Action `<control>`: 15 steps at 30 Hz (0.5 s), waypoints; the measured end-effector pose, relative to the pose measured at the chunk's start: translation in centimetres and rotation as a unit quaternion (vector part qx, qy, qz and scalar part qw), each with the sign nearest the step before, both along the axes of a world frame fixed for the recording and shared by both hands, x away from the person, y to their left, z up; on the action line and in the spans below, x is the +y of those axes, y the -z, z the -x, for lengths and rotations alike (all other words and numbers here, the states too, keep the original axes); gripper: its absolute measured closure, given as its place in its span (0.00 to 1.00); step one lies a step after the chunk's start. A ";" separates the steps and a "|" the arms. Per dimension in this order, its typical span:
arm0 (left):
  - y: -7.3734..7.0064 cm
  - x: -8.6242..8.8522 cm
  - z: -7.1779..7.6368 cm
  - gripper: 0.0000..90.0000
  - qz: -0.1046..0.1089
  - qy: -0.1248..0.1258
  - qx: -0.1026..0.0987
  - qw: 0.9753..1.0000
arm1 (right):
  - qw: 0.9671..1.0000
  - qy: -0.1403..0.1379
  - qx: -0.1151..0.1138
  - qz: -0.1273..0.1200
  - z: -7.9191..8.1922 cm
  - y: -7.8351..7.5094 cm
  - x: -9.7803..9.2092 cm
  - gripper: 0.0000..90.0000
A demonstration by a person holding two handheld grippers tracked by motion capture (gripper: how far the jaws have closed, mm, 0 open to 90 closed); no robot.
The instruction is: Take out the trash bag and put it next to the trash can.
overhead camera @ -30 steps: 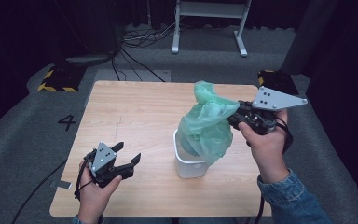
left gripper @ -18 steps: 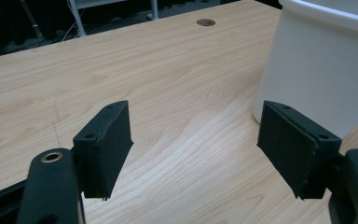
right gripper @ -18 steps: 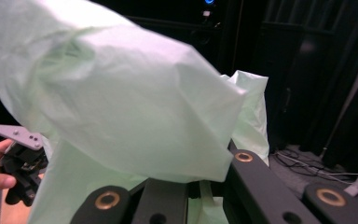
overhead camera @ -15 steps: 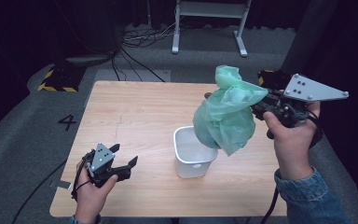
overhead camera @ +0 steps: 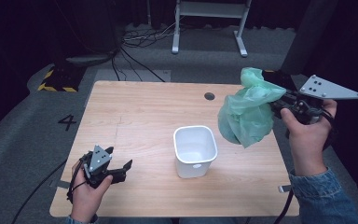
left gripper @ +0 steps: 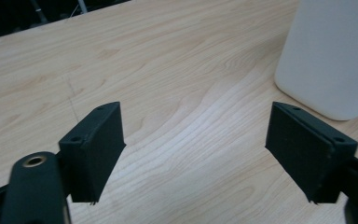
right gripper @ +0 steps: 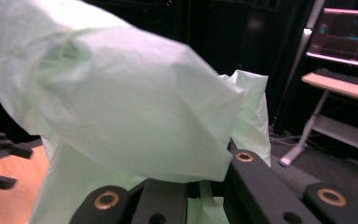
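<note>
Surface: a light wooden table (overhead camera: 135, 116) with visible grain and a small round dark hole (overhead camera: 209, 96) near its far edge. It stood on grey carpet marked with a dark numeral 4 (overhead camera: 67, 122) off its left side.

Room: dark walls; loose cables (overhead camera: 140, 39) on the floor beyond the table; the white legs of a stand (overhead camera: 209, 23) at the far end; a yellow-and-black striped block (overhead camera: 53, 81) at far left. The right gripper view took in a lit screen (right gripper: 349, 35) above a desk shelf.

Green plastic bag (overhead camera: 247, 112): thin, crumpled, pale green. It hung in the air over the table's right edge, clear of the surface. Its gathered top pointed up and toward the right gripper (overhead camera: 279, 103); its long axis ran downward and leftward to a loose bottom hanging just right of the bin.

White bin (overhead camera: 195, 150): square with rounded corners, upright near the table's middle, mouth up. Its interior looked bare white with nothing in it.

Right gripper: held above the table's right side by a hand (overhead camera: 307, 135) in a denim sleeve (overhead camera: 324, 198); jaws pinched together on the bag's upper part, with film spilling over them in its own view.

Left gripper (overhead camera: 121, 170): held low at the near left corner, jaws spread wide, nothing between them but bare tabletop; the bin's wall stood just beyond its right jaw.
</note>
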State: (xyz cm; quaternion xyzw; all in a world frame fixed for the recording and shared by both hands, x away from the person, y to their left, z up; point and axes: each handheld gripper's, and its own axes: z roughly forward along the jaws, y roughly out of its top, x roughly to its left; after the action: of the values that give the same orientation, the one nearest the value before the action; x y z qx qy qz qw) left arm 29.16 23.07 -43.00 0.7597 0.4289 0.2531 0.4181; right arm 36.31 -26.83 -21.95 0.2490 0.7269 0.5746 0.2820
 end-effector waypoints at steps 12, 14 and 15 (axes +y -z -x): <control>1.7 0.9 -0.3 0.19 -0.013 -0.007 0.029 0.999 | 0.996 0.036 0.075 0.013 -3.0 5.1 -1.8 0.98; 1.9 1.1 -0.4 0.19 -0.014 -0.008 0.031 0.999 | 0.995 0.040 0.093 0.015 -3.5 6.3 -2.0 0.98; 2.1 1.2 -0.4 0.19 -0.012 -0.012 0.032 0.999 | 0.994 0.042 0.100 0.015 -3.6 6.6 -2.0 0.98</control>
State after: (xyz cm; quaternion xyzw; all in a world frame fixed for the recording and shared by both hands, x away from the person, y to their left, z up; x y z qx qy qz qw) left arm 29.55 24.28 -45.07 0.7674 0.4479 0.2388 0.3918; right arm 39.94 -28.84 -28.57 0.3314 0.7491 0.5232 0.2353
